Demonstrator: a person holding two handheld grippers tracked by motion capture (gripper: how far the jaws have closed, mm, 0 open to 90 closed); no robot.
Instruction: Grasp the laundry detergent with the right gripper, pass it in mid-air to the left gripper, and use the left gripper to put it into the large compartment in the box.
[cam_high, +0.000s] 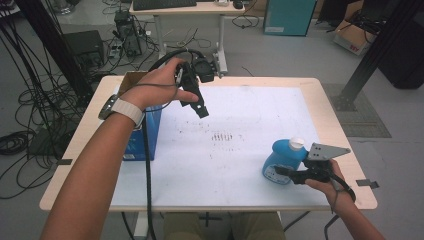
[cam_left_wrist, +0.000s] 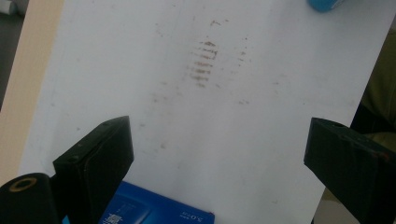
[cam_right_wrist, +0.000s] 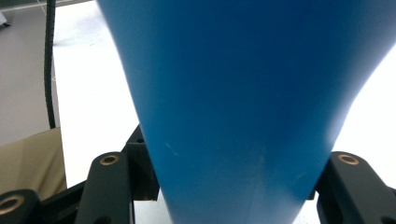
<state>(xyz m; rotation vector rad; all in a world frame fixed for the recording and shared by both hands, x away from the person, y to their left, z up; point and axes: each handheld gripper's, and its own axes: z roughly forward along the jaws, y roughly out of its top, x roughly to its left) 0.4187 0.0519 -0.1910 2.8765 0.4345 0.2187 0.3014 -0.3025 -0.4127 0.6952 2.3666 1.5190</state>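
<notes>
Blue bottle (cam_right_wrist: 233, 93) cut off top & bottom; blue box (cam_high: 146, 135) partly hidden behind forearm.

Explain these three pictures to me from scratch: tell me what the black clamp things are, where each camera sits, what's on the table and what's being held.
No robot here: a person holds a hand tool with two black jaws in each hand. The high view looks down from above the person's side of the table. The other two pictures come from small cameras riding on the tools, looking along their jaws.

The light wooden table carries a white sheet with dark smudges. At its left edge stands a blue cardboard box.

The left gripper hangs in the air above the sheet, jaws wide apart, holding nothing; in its own view the smudged sheet lies below.

The right gripper is shut on a blue plastic bottle with a white cap near the table's right front; in the right gripper view the bottle's blue body sits between the jaws.
</notes>
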